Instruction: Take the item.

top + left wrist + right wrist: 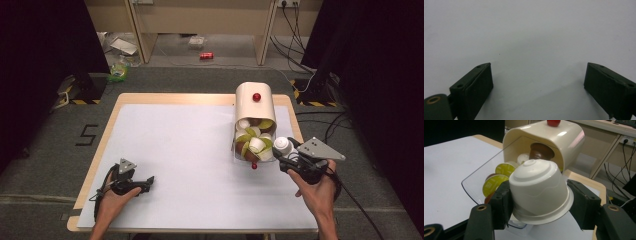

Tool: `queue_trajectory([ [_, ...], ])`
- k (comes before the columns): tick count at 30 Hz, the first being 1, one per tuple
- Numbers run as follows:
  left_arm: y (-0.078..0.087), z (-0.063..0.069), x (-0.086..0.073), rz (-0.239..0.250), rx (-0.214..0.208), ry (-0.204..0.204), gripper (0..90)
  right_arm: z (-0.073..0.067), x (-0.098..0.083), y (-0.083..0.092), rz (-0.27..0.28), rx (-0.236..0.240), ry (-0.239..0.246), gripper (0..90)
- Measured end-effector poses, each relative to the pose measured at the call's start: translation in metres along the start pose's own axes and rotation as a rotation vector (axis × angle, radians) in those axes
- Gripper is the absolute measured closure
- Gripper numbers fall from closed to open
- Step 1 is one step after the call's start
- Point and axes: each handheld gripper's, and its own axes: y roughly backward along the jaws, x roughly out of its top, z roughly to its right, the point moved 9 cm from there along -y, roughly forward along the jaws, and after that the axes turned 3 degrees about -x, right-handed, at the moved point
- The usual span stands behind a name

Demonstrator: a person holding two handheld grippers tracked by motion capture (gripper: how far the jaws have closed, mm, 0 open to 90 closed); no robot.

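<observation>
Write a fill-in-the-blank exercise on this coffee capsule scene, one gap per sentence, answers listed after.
1. The right claw is shut on a ____ capsule.
2. The left claw rests on the white table with its jaws ____.
3. The knob on top of the cream capsule container is ____ in colour.
4. The foil lids of several capsules in the container's clear drawer are ____.

Missing words: white; open; red; green
</observation>
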Motion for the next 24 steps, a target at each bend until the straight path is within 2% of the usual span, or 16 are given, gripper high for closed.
queue_trajectory([
  [10, 0.000, 0.000, 0.000, -0.001, 0.000, 0.001, 7.9, 0.014, -0.012, 0.003, -0.013, -0.028, -0.029, 41.0],
  [18, 0.000, 0.000, 0.000, 0.000, 0.000, 0.001, 8.0, 0.020, -0.028, -0.003, -0.049, -0.040, -0.050, 41.0],
  [24, 0.000, 0.000, 0.000, 0.000, 0.000, 0.001, 8.0, 0.032, -0.041, -0.005, -0.073, -0.059, -0.081, 40.9],
])
